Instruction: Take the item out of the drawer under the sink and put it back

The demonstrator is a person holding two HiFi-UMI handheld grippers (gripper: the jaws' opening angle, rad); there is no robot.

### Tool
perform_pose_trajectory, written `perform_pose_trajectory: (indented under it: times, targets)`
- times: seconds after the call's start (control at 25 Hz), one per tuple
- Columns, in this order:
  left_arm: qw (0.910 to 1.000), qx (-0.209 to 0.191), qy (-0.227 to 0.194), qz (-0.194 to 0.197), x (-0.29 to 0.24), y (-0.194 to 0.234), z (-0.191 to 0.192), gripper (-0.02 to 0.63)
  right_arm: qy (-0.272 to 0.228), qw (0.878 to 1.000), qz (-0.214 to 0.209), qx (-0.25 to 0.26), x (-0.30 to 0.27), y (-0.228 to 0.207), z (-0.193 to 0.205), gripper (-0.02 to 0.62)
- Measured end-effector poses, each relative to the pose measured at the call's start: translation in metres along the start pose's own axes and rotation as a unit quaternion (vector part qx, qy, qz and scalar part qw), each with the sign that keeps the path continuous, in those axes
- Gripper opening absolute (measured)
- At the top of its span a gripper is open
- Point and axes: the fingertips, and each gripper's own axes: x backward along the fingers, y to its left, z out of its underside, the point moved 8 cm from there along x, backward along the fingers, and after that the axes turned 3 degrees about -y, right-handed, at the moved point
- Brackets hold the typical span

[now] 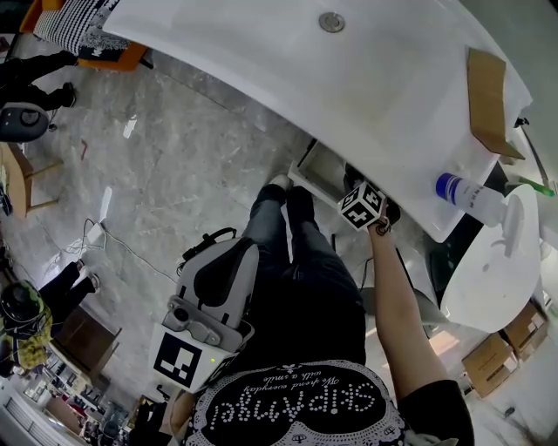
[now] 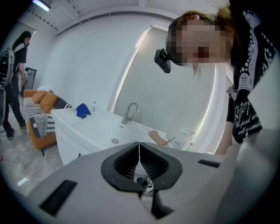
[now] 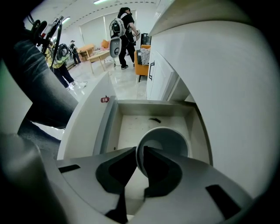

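Note:
A white cup [image 3: 168, 139] hangs over the open drawer [image 3: 111, 120] under the sink, its mouth facing the camera. My right gripper [image 3: 141, 151] is shut on the cup's left rim, pointing steeply down into the drawer. A small dark scrap lies on the drawer's floor. In the head view only the right gripper's marker cube [image 1: 362, 206] shows at the open drawer [image 1: 316, 165], below the counter's edge. My left gripper [image 2: 139, 148] is shut with nothing in it, held back by the person's left leg [image 1: 228, 253].
The white sink counter [image 1: 288, 70] overhangs the drawer, with a drain [image 1: 331, 22], a spray bottle [image 1: 471, 196] and a piece of cardboard [image 1: 486, 100] on it. A faucet [image 2: 130, 111] and a blue cloth [image 2: 82, 110] are farther along. People stand in the background.

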Motion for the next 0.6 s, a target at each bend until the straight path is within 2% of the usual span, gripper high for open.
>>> perform_pose_trajectory:
  times: [0.08,0.16,0.6]
  targets:
    - [1.0000,-0.002,-0.003,0.002,0.001,0.000,0.000,0.006,-0.001,1.000,-0.003,-0.005,0.001,0.001,0.001,0.038]
    - [0.9998,-0.010,-0.015,0.009,0.001,0.000,0.000,0.005,-0.002,1.000,-0.006,-0.010,0.001,0.001,0.000,0.083]
    - [0.9998,-0.001,-0.017,0.005,0.010,0.002,0.000,0.006,-0.006,1.000,0.001,0.003,0.010,0.009,-0.007,0.086]
